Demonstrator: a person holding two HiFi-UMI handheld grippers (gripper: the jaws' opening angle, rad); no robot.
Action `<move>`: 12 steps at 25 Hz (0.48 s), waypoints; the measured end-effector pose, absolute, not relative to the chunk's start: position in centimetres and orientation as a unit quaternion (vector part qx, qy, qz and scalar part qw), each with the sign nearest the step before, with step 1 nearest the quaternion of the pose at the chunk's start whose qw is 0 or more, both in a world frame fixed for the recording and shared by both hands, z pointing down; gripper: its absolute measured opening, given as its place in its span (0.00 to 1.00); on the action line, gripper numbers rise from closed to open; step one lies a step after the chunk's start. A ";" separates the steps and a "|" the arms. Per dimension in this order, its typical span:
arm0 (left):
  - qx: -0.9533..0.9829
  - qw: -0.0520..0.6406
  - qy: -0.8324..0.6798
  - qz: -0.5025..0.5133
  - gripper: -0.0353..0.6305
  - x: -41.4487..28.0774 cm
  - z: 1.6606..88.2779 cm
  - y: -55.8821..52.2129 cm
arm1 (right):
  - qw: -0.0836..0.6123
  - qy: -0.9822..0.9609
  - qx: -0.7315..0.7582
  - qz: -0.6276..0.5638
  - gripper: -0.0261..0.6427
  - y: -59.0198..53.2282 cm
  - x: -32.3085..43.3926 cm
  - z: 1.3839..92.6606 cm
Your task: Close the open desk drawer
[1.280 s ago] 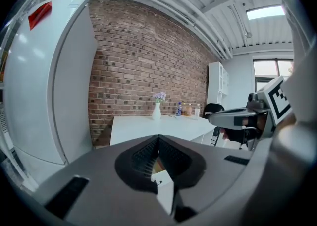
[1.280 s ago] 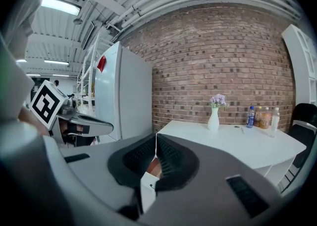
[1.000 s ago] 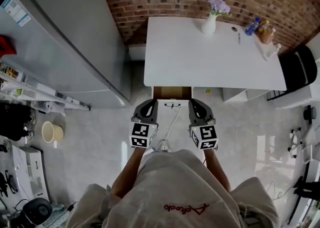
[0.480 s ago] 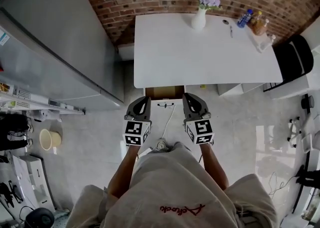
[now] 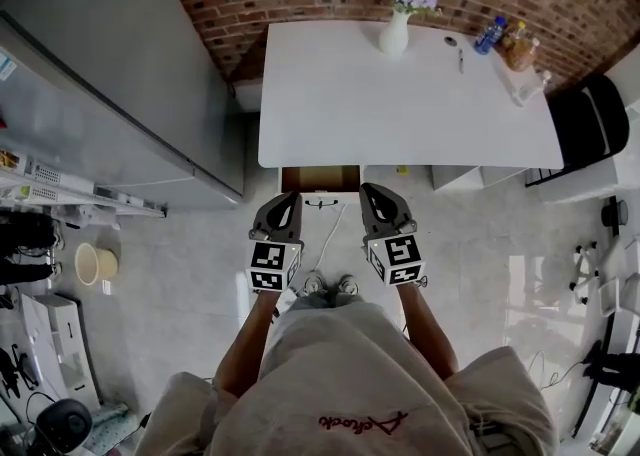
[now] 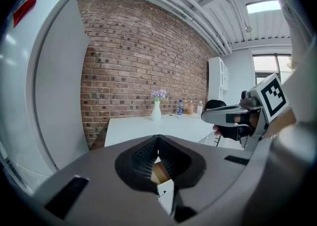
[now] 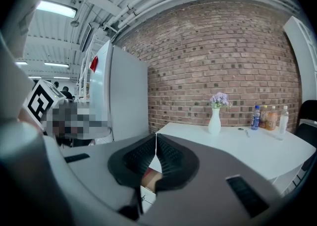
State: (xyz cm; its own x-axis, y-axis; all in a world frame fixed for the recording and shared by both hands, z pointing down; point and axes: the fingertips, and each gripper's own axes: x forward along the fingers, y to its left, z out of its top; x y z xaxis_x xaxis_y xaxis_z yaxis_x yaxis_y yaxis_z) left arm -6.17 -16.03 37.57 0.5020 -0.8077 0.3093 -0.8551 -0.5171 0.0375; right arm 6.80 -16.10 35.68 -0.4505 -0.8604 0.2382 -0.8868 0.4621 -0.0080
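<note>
Found the desk drawer (image 5: 320, 179) standing open under the near edge of the white table (image 5: 400, 114), brown inside showing, white front and dark handle (image 5: 322, 203) turned toward the person. Logged the left gripper (image 5: 287, 198) and the right gripper (image 5: 373, 190) side by side, one at each end of that front and close to it; could not confirm contact from the head view. Read both pairs of jaws as pressed together, nothing between them. Glimpsed a sliver of the drawer's brown inside below the tips in each gripper view. Judged the step in hand to be the last of the approach, push not yet begun. To do it well: keep the jaws closed and use the blunt tips as pushers. Set both against the white front, one on each side of the handle, at the same height. Press straight toward the table with even force on both sides, to avoid skewing the drawer on its runners. Ease off near the end, sparing the vase (image 5: 393, 34) on top a jolt. Stop once the front sits flush under the edge.
</note>
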 end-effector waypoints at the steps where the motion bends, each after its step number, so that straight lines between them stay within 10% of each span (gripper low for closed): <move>1: 0.861 0.092 -0.483 0.128 0.07 -6.1 37.6 -15.9 | 0.100 -0.850 0.514 0.066 0.07 -16.0 6.8 35.7; 12: 0.855 0.107 -0.487 0.143 0.07 -5.9 38.7 -15.5 | 0.111 -0.854 0.500 0.086 0.07 -15.7 6.9 37.1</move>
State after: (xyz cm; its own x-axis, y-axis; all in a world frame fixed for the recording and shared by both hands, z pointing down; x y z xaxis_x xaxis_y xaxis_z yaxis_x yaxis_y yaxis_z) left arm -5.88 -15.54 38.71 0.4839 -0.8026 0.3488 -0.8639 -0.5017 0.0443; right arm 6.88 -15.74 37.05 -0.4747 -0.8358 0.2759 -0.8740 0.4846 -0.0361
